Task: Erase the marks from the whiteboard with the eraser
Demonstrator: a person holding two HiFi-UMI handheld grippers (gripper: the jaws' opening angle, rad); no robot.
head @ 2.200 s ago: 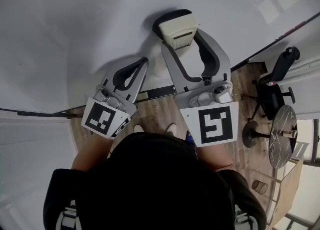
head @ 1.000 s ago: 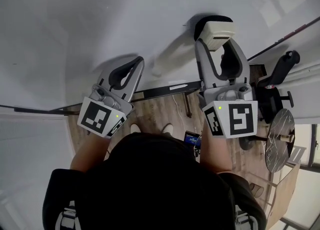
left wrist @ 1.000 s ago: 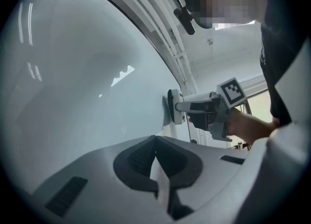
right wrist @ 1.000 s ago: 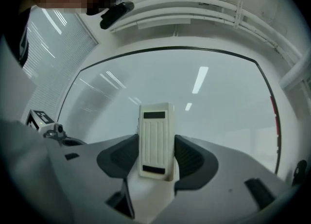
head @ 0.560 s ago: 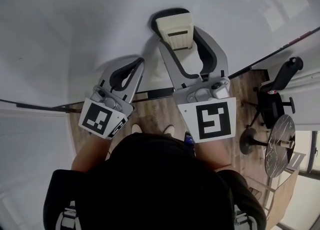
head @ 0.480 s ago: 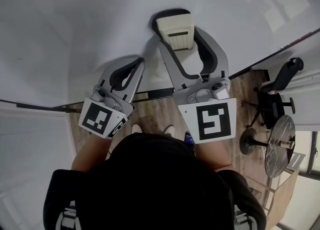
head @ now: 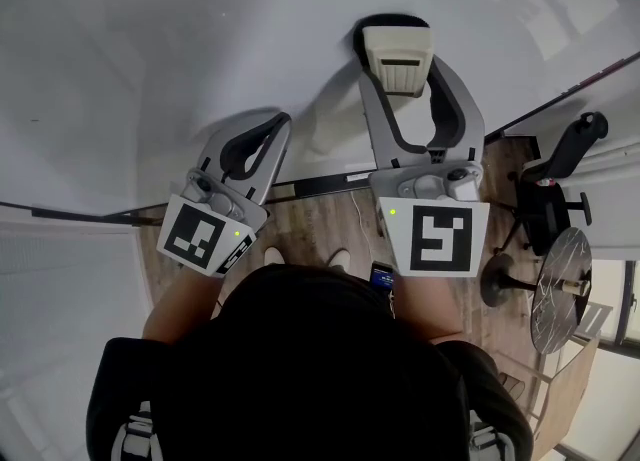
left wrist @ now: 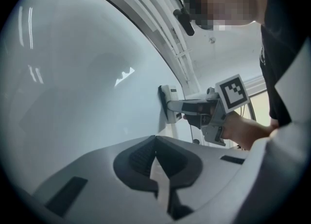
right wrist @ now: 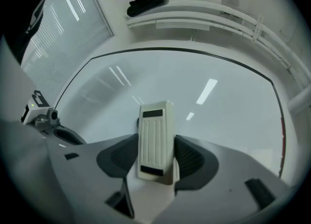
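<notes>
The whiteboard fills the upper part of the head view, and I see no clear marks on it near the eraser. My right gripper is shut on the cream eraser and holds it flat against the board. In the right gripper view the eraser stands upright between the jaws of the right gripper, with the whiteboard behind it. My left gripper is shut and empty, low on the board to the left. From the left gripper the eraser shows pressed on the whiteboard.
The board's dark lower frame runs between the grippers, over a wooden floor. An office chair and a round table stand at the right. Window blinds lie left of the board.
The right gripper has slid the eraser rightward along the board after a swing to the left. The left gripper has stayed in place, shut.
</notes>
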